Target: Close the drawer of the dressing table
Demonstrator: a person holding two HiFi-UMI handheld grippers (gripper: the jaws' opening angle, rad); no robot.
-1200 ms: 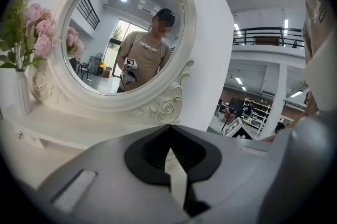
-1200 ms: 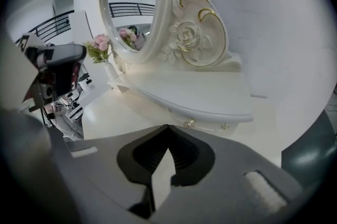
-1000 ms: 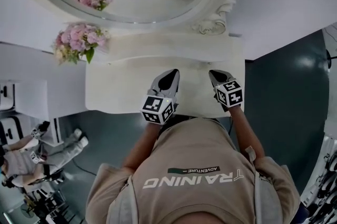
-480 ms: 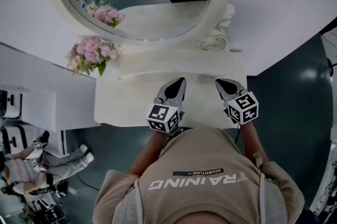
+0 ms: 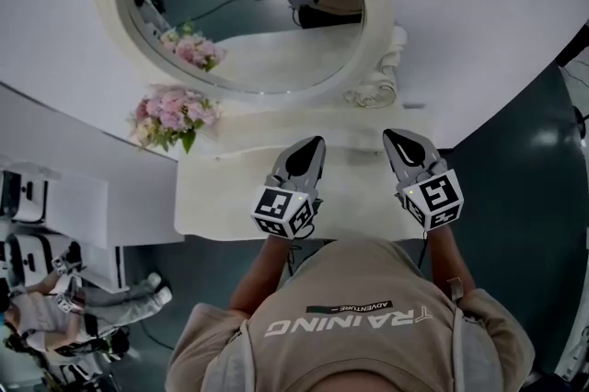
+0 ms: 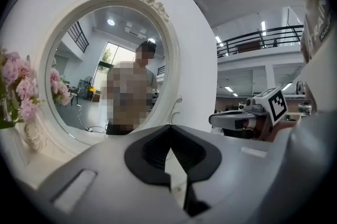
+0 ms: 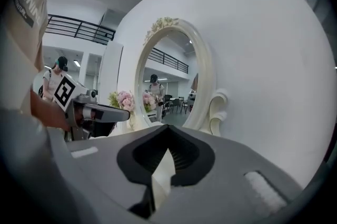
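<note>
Looking down from the head view, we see the white wall [image 5: 479, 13] fill the upper part of the picture, with dark teal floor [image 5: 520, 197] to the right. Against that wall stands the dressing table [image 5: 221, 188], cream-white, its flat top directly in front of us and its near edge by our beige shirt [image 5: 350, 317]. The drawer itself is hidden below the top and our own body, so we cannot tell how far out it stands. An oval mirror [image 5: 267, 50] in a carved frame rises from the back of the table (it reflects one marker cube and a second bunch of flowers). A bunch of pink flowers [image 5: 172, 117] sits at the table's back left corner, just below the mirror frame.

Both tools hang above the tabletop, side by side and apart from each other, pointing toward the mirror. The left gripper [image 5: 311, 146] has its jaws together at the tips, with nothing between them. The right gripper [image 5: 398, 142] likewise has its jaws pressed together on nothing.
</note>
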